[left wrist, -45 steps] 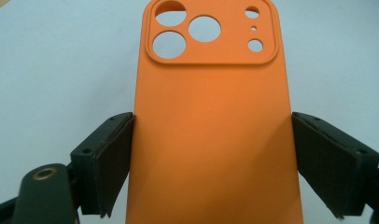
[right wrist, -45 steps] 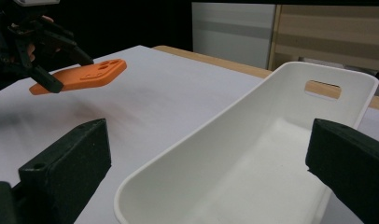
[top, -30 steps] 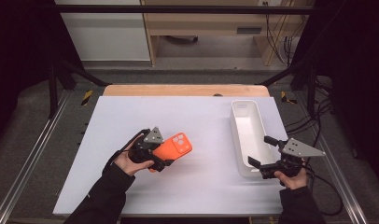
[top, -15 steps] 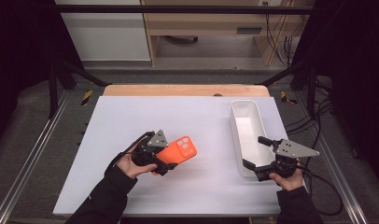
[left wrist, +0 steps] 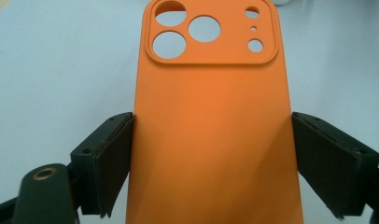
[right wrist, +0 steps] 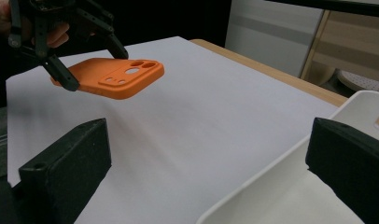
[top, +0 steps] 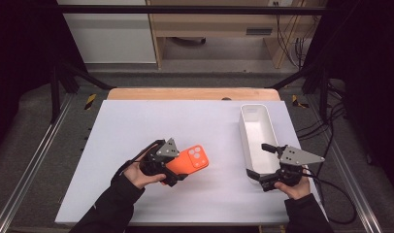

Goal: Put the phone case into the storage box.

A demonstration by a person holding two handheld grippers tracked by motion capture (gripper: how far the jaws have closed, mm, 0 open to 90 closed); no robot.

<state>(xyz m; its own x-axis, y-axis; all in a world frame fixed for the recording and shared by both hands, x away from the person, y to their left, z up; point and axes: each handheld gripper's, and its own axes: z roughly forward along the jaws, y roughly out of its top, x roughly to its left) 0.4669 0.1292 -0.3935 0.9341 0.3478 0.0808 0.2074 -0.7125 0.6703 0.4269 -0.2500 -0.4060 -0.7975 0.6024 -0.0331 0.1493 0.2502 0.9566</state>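
at lower left of the high view the left gripper (top: pixel 172 171) clamped an orange phone case (left wrist: pixel 211 126) by its long edges, lifted off the table; it looked light and bendy, while the right gripper (right wrist: pixel 211 172) gaped wide.

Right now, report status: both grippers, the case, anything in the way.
Left hand-held gripper shut on orange phone case, case lifted off the table. Right hand-held gripper open, straddling near end of white tray. Nothing between case and tray.
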